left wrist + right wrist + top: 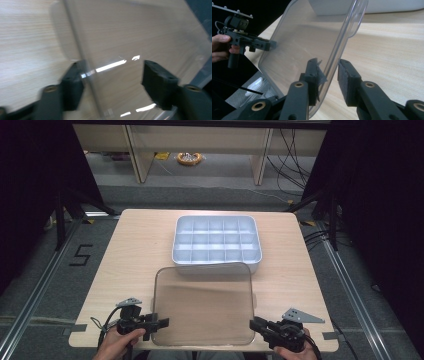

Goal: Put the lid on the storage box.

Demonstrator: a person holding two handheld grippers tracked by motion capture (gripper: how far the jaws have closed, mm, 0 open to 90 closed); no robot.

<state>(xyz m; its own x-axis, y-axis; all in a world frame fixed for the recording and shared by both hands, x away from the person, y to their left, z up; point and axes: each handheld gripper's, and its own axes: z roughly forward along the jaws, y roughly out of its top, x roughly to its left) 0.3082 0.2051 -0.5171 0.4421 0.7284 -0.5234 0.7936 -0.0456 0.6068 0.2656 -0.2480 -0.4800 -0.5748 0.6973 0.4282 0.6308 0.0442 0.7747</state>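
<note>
Near the table's front edge, the left gripper (161, 322) has its jaws apart around the left rim of the clear plastic rectangular lid (204, 305). On the right, the right gripper (257, 325) pinches the lid's right rim. Behind it sits the white compartment tray (216, 240).

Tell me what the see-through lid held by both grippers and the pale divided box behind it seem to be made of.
The clear rounded-corner lid looks like thin transparent plastic with a glossy finish: the wood grain shows through it and light streaks reflect off it. The pale blue-grey compartment box looks like opaque moulded plastic, smooth and slightly satin, with rounded corners and thin dividers formed in one piece. Neither can be told for certain.
</note>
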